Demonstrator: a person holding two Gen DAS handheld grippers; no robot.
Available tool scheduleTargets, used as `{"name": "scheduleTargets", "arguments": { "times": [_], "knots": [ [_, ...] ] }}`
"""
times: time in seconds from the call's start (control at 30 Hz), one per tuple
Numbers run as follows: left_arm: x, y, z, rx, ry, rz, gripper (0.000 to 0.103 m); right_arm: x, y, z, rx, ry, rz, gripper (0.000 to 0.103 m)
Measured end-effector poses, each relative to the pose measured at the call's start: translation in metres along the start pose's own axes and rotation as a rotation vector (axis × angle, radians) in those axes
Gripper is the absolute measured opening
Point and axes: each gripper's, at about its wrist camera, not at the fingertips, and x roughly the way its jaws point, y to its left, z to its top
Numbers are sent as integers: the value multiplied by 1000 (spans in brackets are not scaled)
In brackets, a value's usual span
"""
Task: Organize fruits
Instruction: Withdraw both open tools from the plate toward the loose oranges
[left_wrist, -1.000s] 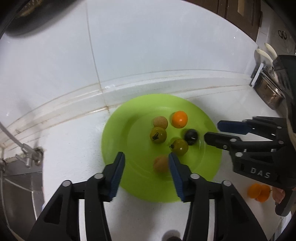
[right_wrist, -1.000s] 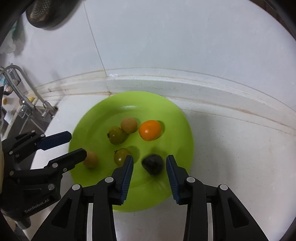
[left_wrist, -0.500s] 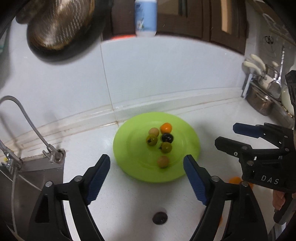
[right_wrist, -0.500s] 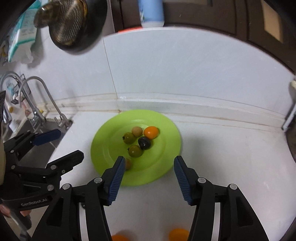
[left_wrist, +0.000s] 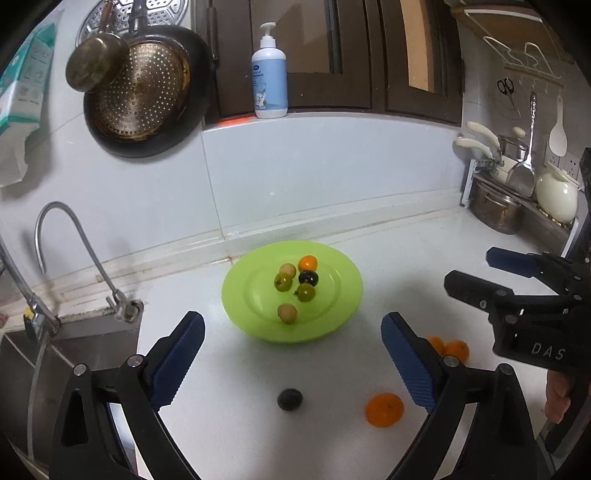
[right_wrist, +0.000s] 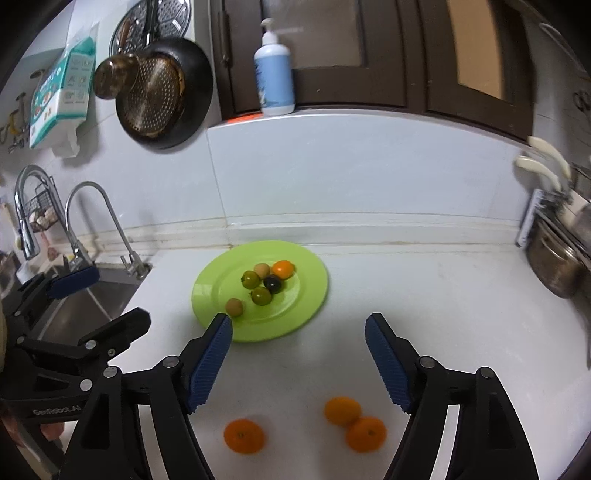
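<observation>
Fruits first: six small ones on green plate (left_wrist: 255, 295), four more loose on bench (right_wrist: 461, 295).

Left gripper (left_wrist: 291, 354): jaws wide apart, nothing held, hovering above bench. Between them, toward 6 o'clock, dark fruit (left_wrist: 290, 399); at about 5 o'clock, single orange (left_wrist: 384, 410). Right gripper (right_wrist: 297, 354): jaws likewise spread and empty, pair of oranges (right_wrist: 354, 422) low between them, touching each other; single orange at 7 o'clock in that view.

Further out, at 12 o'clock from both jaws, plate with orange fruit (left_wrist: 308, 263), dark plum-like fruit (left_wrist: 308, 277), two greenish tomatoes (left_wrist: 283, 282), two tan round fruits (left_wrist: 287, 313), clustered near centre, one tan fruit apart toward near rim.

Handling, as judgement: light, round, smooth-skinned, prone to rolling; tomatoes and dark fruit soft, easily bruised. Best taken across widest middle with gentle closure, jaws straddling from above. Touching pair awkward: likely nudging one while closing on the other.

Bench white, glossy, hard, so little friction against rolling. Sink and tap (left_wrist: 66, 251) at 9 o'clock, tiled wall behind, soap bottle (left_wrist: 269, 74) on ledge, hanging strainer (left_wrist: 144, 88), pots (left_wrist: 495, 210) at 2 o'clock.
</observation>
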Motion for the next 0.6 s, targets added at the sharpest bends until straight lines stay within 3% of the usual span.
{"name": "scheduleTargets", "arguments": {
  "times": [0.23, 0.6],
  "knots": [
    [-15, -20, -15, -45, 0, 3, 100, -22, -16, -20, 5, -9, -39, 77],
    [-13, -50, -39, -87, 8, 36, 100, -24, -41, -49, -36, 34, -8, 77]
  ]
}}
